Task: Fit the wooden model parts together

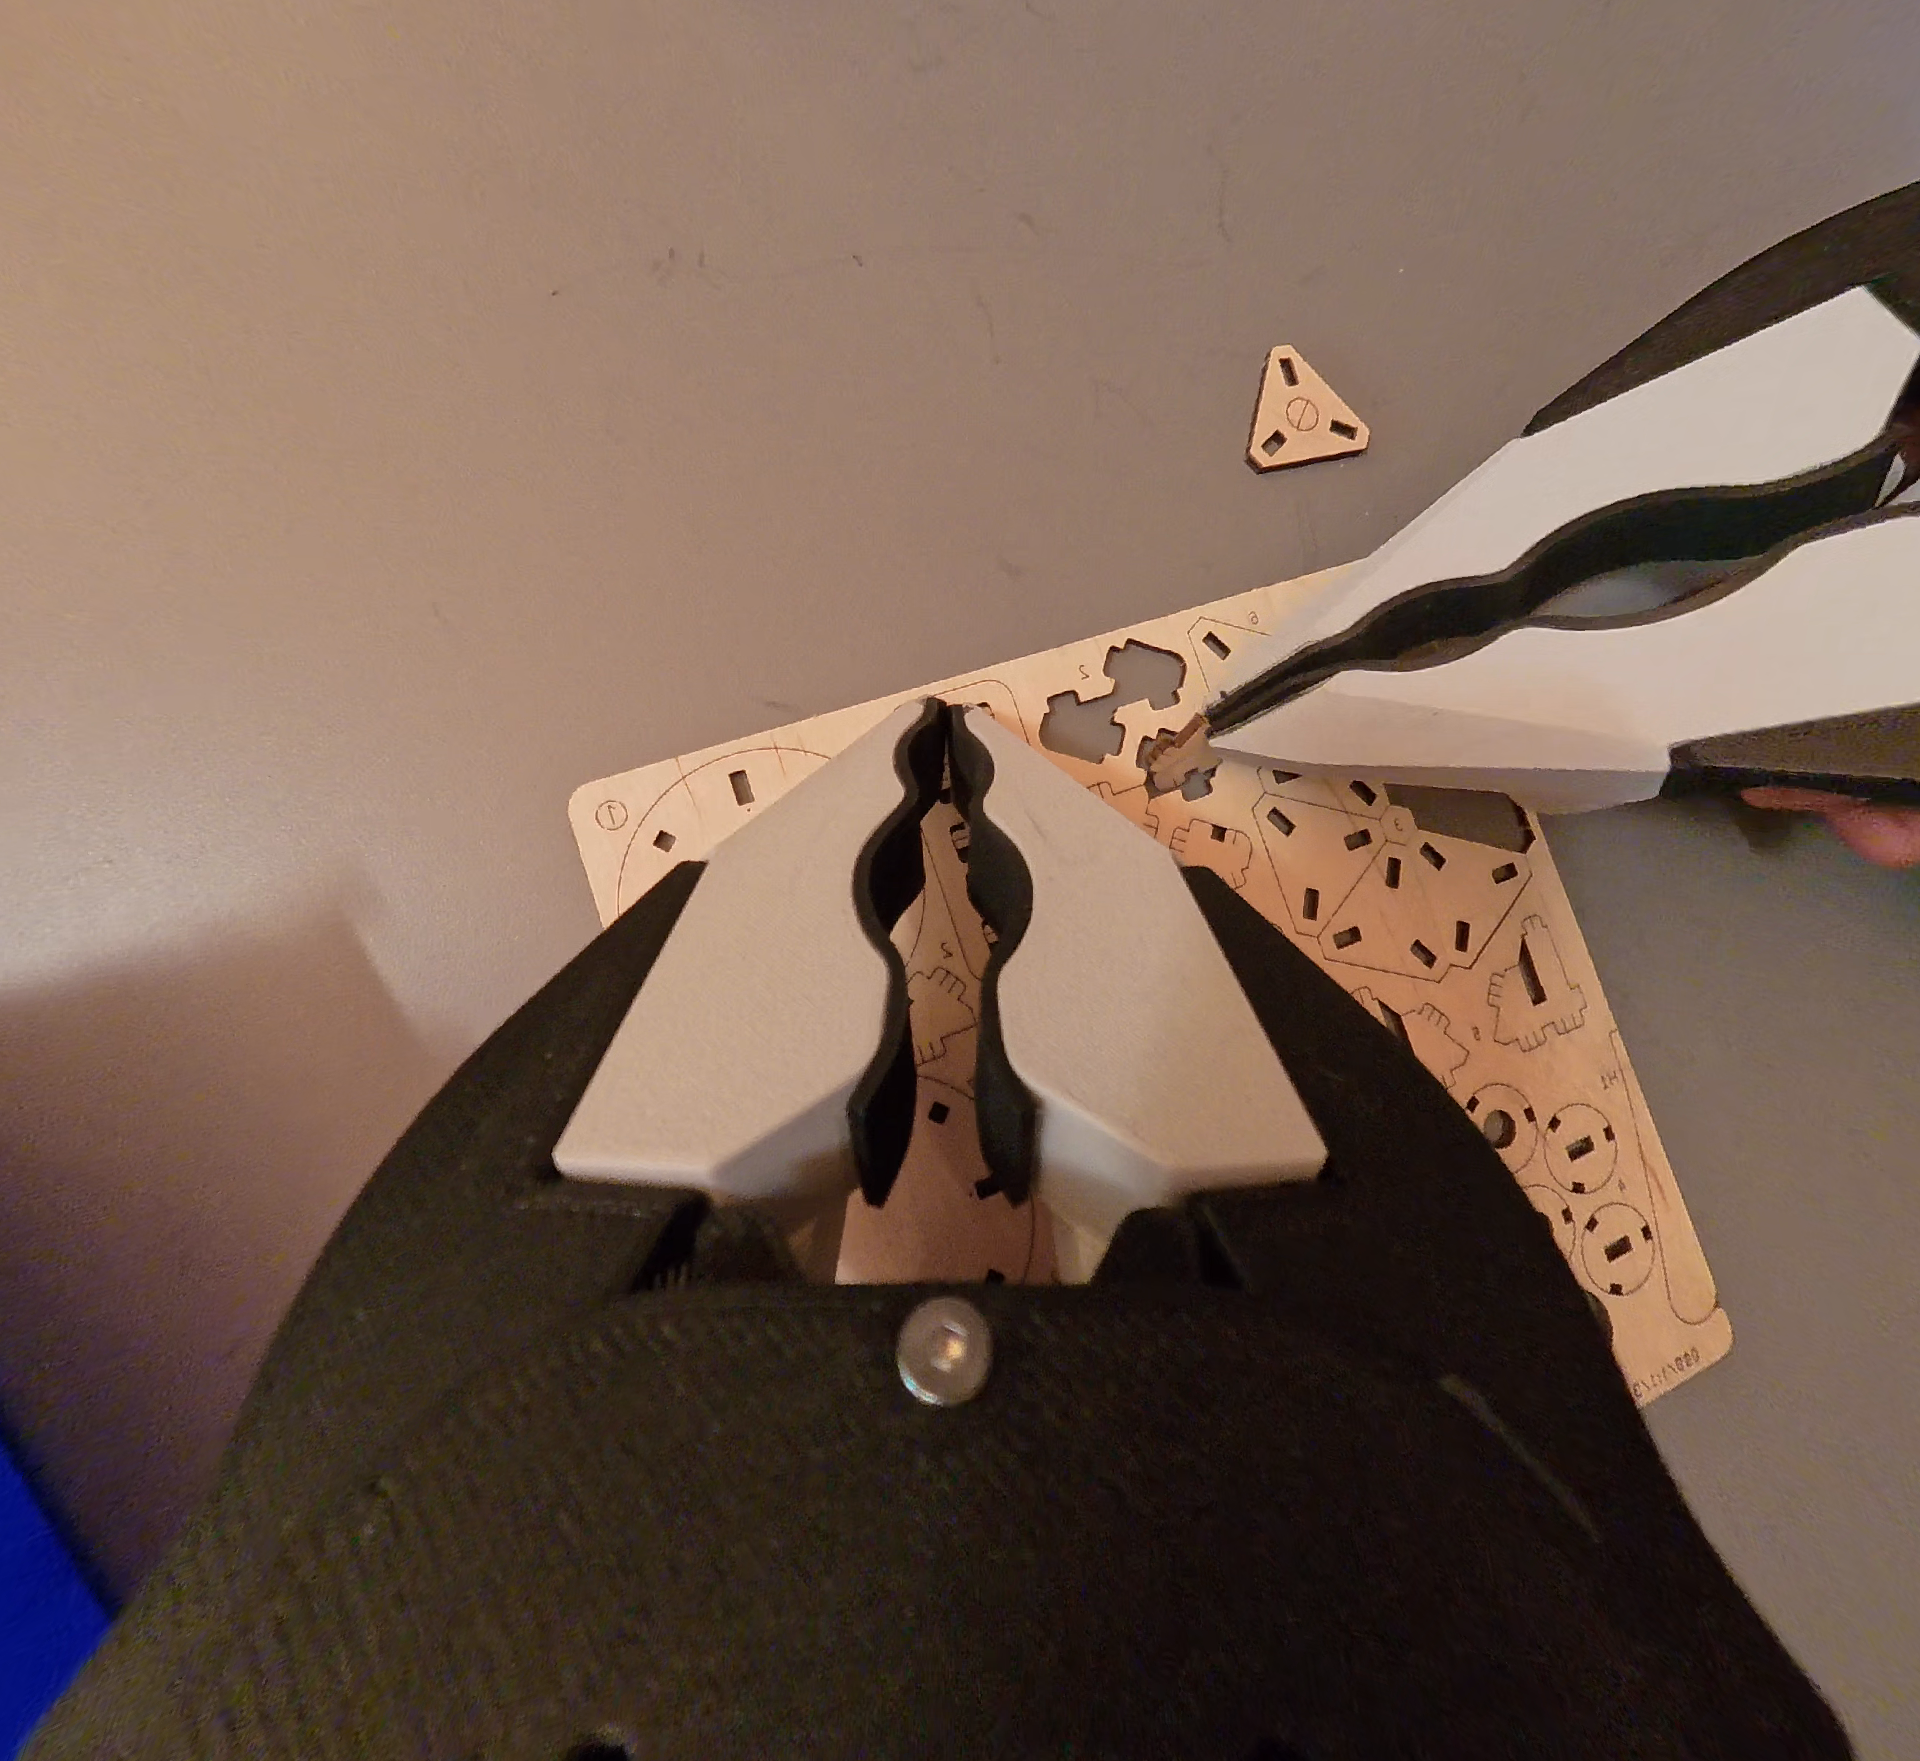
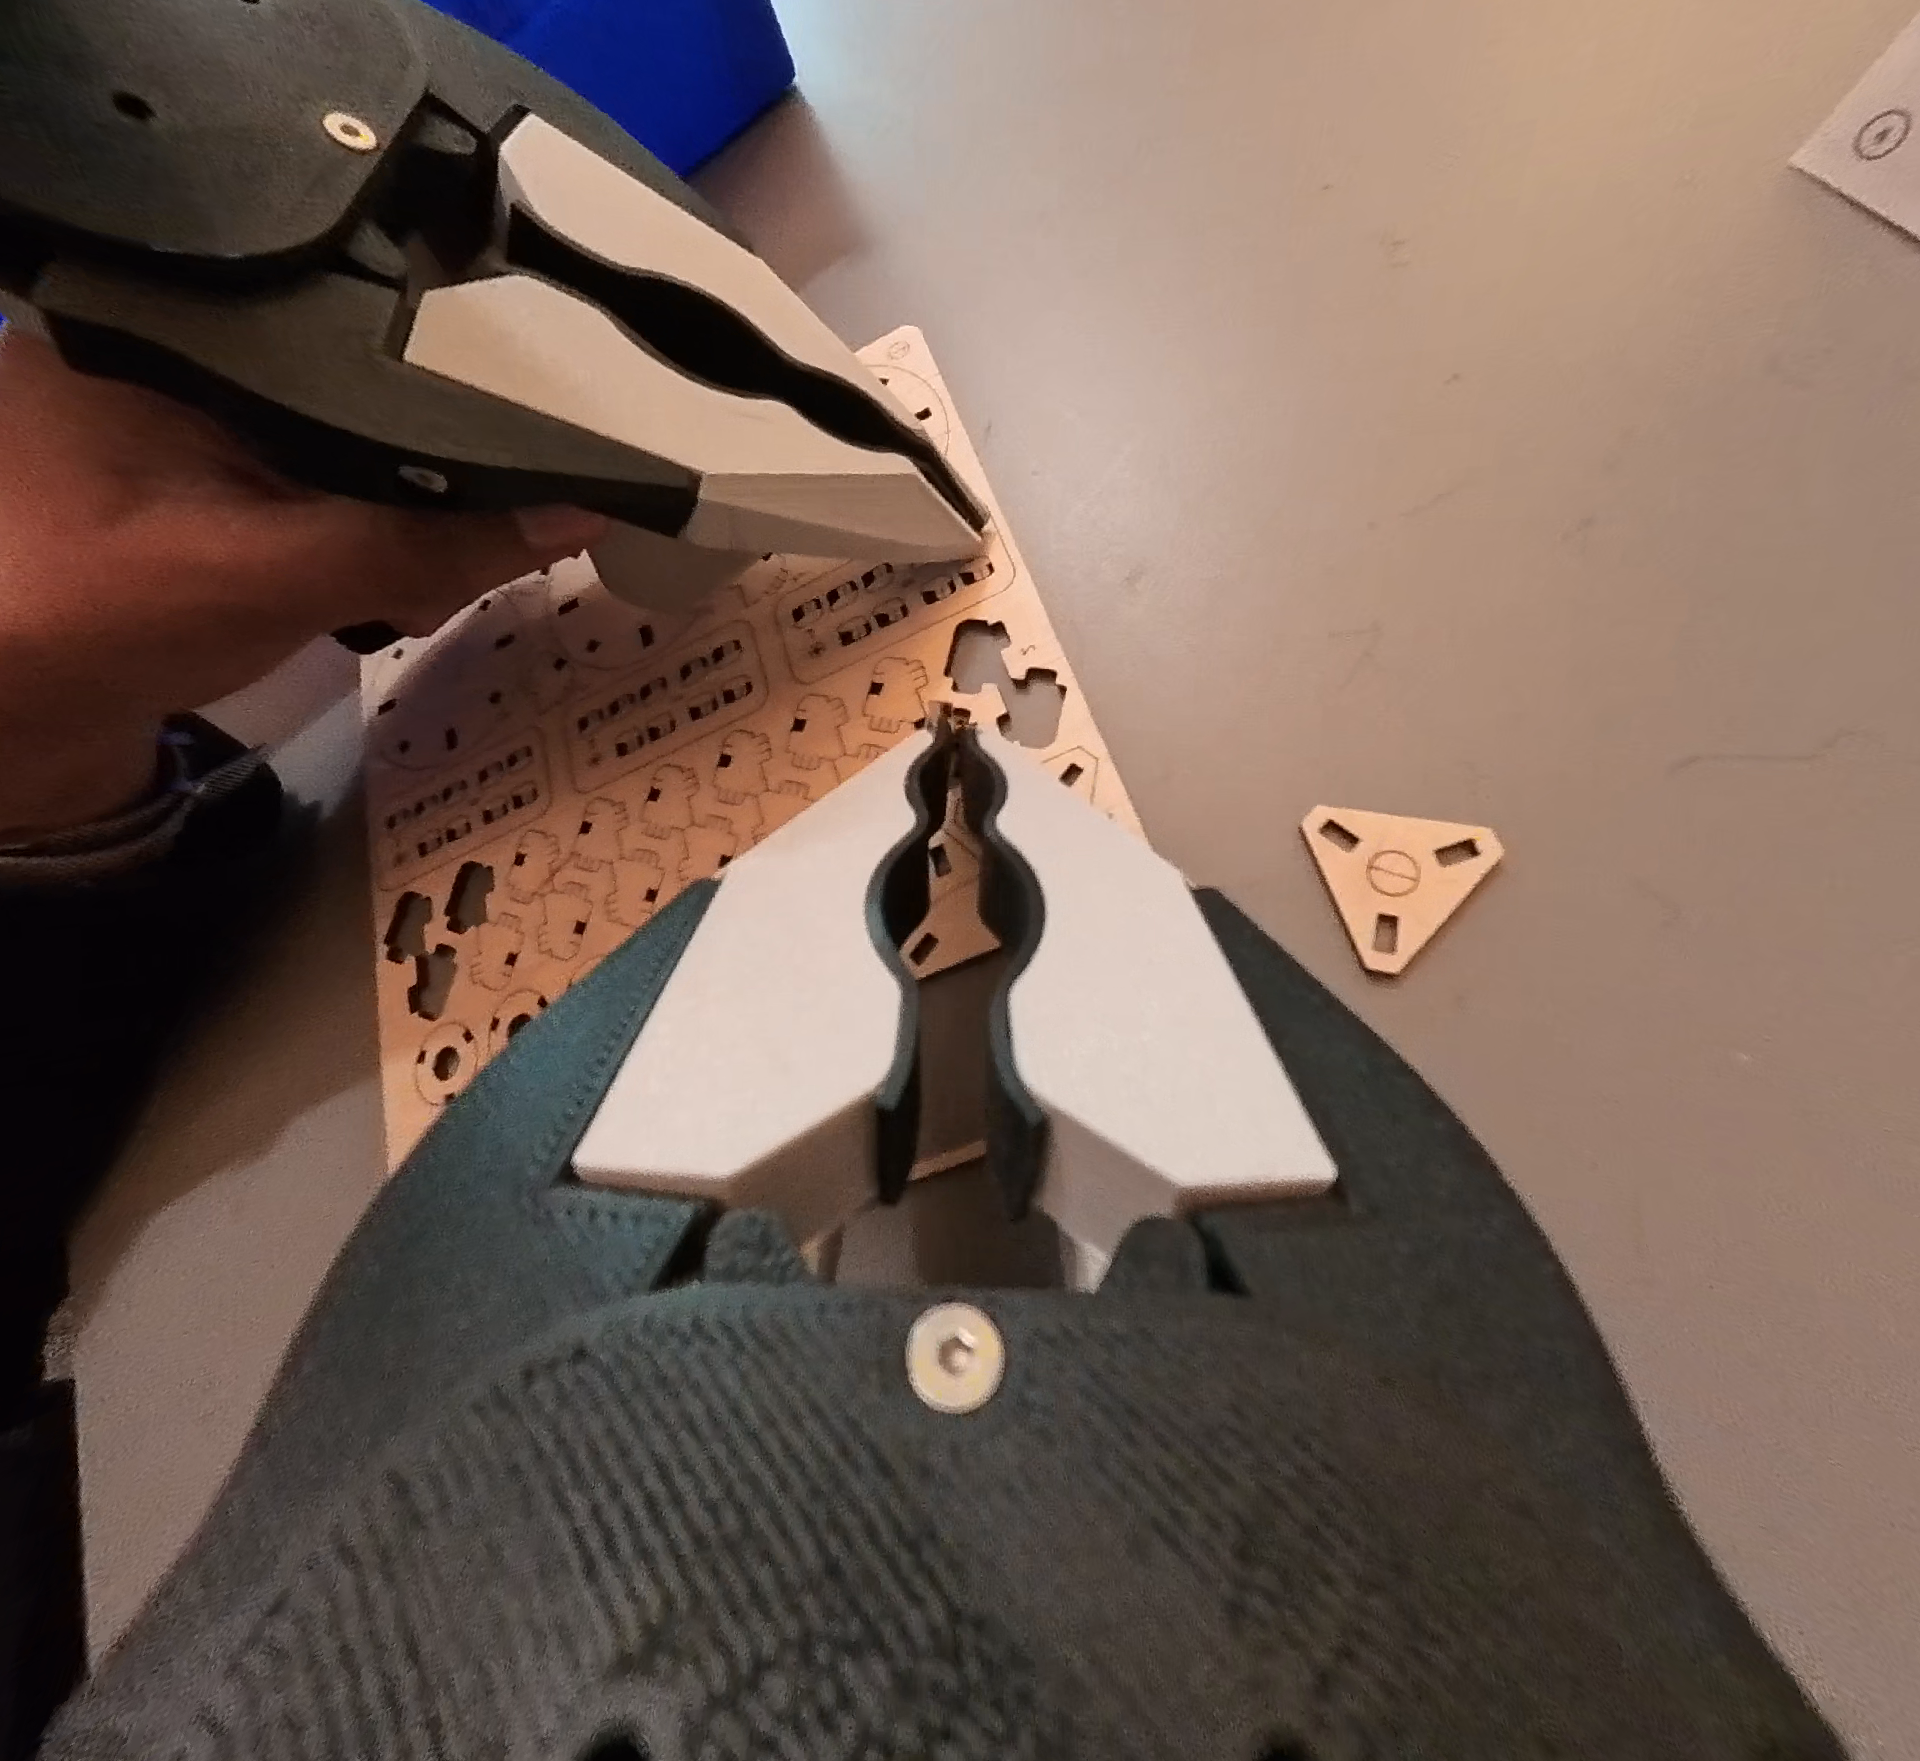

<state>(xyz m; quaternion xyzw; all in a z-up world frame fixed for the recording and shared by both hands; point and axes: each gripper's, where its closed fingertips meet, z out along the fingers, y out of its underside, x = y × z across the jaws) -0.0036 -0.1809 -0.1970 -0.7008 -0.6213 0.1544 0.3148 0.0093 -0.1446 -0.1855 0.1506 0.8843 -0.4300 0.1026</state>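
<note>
The left tool [image 1: 948,712] is pressing down on the wooden sheet [image 1: 665,812] near its edge, fingers together with nothing between them. The right tool [image 1: 1210,727] is pinching a small wooden piece [image 1: 1176,755], tilting it up out of its cutout. Several cutouts are already standing empty, and a triangular piece [image 1: 1306,410] is lying loose on the grey table [image 1: 520,361]. Most pieces are still sitting in the sheet.

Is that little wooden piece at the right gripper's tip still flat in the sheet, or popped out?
Popped out: the small wooden piece tilts up from the plywood sheet, pinched by the right gripper.
</note>
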